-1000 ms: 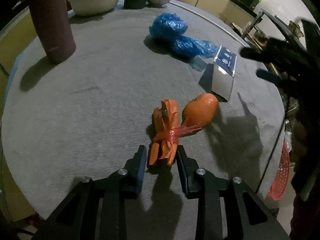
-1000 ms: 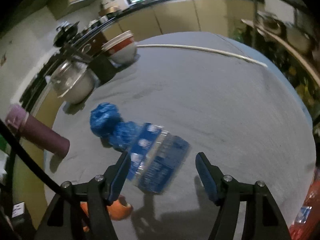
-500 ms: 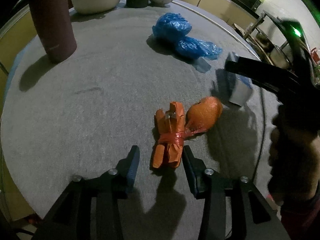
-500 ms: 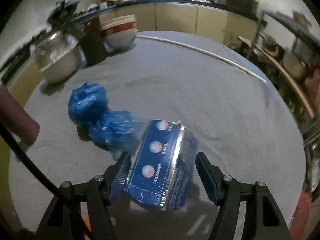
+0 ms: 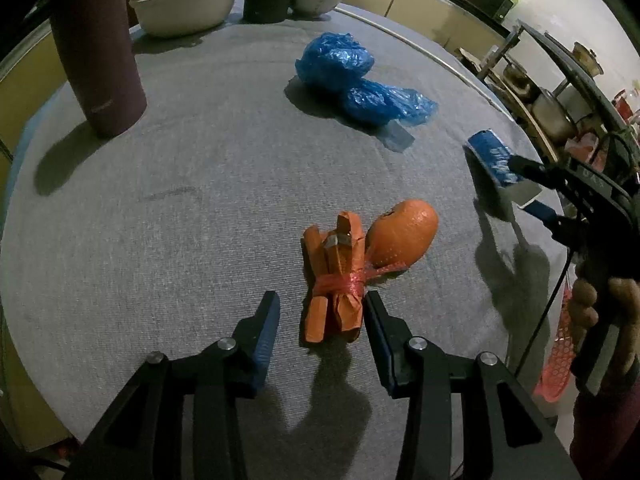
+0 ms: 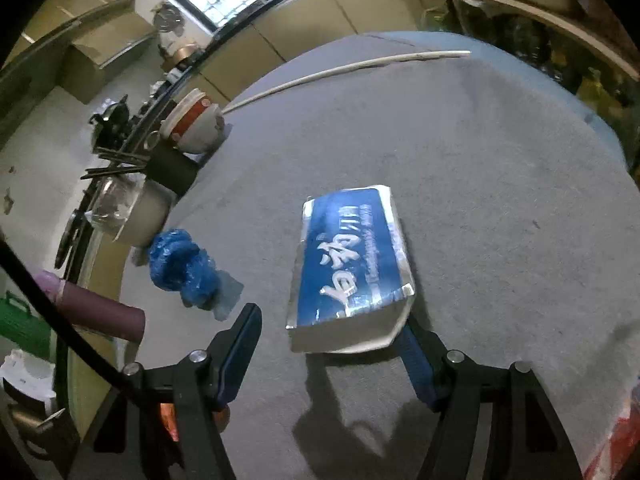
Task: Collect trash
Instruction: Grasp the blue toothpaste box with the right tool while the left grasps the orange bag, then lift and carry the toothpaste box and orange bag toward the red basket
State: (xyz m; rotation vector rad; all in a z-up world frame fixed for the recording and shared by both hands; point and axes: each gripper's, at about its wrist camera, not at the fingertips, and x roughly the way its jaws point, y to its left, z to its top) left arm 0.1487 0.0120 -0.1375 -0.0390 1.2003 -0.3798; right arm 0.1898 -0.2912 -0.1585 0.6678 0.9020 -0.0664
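Two left gripper (image 5: 320,312) fingers stand apart around the orange paper bundle (image 5: 336,280) on the grey table (image 5: 180,220), not squeezing it. Beside it, the right gripper (image 6: 328,328) stands open; the blue box (image 6: 352,264) leans on one finger. Farther back lies a blue plastic bag (image 5: 352,76).

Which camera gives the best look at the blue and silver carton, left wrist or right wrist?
Right wrist. The blue and silver carton fills the middle of that view, its printed blue face and silver edges sharp, one corner against a finger of the right claw. The left wrist view shows it only small and distorted at the right edge.
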